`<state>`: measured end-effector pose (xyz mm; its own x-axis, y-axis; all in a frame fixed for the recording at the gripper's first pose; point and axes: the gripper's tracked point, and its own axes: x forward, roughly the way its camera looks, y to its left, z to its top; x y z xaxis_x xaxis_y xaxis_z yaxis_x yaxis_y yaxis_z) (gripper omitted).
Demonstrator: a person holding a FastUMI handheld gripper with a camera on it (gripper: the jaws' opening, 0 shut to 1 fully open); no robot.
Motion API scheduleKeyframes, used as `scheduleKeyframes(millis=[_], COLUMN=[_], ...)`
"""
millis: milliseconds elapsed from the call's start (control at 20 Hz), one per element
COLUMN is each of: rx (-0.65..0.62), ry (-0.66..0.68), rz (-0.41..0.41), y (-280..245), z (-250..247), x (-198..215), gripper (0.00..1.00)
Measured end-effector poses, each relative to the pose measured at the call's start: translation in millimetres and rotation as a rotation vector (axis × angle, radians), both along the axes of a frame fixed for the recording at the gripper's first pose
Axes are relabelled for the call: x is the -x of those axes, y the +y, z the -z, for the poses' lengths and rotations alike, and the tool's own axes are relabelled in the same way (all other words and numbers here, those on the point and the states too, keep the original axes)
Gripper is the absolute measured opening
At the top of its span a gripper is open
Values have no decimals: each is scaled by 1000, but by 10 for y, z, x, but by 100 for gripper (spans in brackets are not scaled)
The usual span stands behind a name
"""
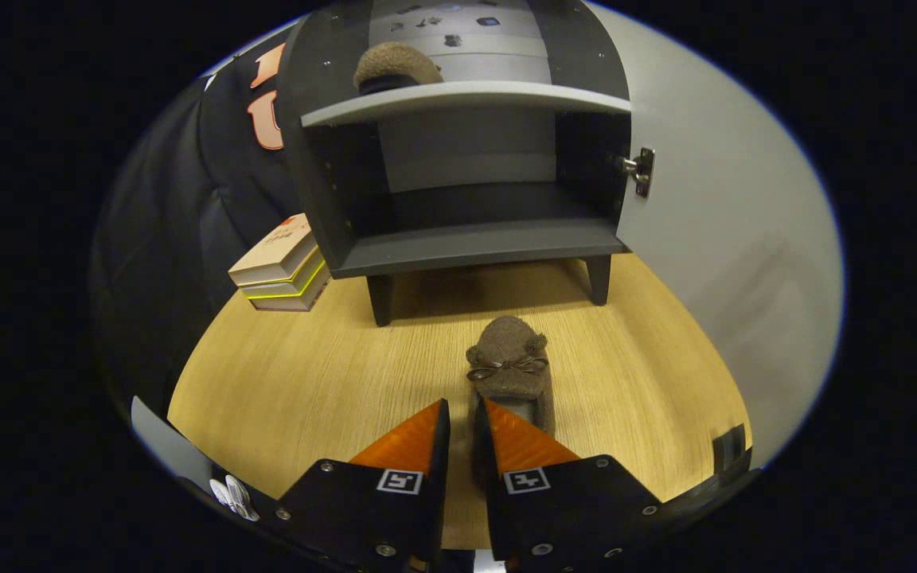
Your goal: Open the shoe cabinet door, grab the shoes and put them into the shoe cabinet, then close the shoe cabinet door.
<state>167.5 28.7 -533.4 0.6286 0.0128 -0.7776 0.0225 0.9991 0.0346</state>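
Observation:
A brown fuzzy slipper (pixel 509 368) with a small bow lies on the wooden floor, toe pointing toward the shoe cabinet (pixel 474 239). My gripper (pixel 461 422) is at the slipper's heel. The fingers are nearly together and pinch the heel's left rim, one inside the slipper and one outside. The dark grey cabinet stands open on short legs just beyond. Its pale door (pixel 713 239) is swung out to the right on a metal hinge (pixel 640 169). A second brown slipper (pixel 396 65) sits on the upper shelf (pixel 466 99) at its left. The lower compartment holds nothing.
A stack of books (pixel 281 267) lies on the floor left of the cabinet, against the black cloth wall. Bare wooden floor (pixel 307 382) spreads left of the slipper and between it and the cabinet legs.

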Motion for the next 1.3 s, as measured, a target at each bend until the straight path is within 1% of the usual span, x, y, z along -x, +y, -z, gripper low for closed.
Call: scheduleKeyframes(millis=[50,300,400,500,550,600,650,750,900,1000,1150,1300], rx=[-4,-26,-41,-29,-45,-58,-61,-62,-75,-59,-40,-20], ry=[22,45,41,22,35,43,39,32,12,-16,-78,-151], rz=[0,9,24,36,48,65,74,68,76,61,49,43], y=[-22,-73,-82,-105,-73,-47,-52,-62,-98,-141,-140,-162], z=[129,619,724,758,775,792,769,744,580,371,-109,-691], x=[-5,-233,-352,-478,-480,-474,-487,-487,-491,-520,-568,-600], gripper=[23,23,25,25,19,10,7,5,4,5,4,4])
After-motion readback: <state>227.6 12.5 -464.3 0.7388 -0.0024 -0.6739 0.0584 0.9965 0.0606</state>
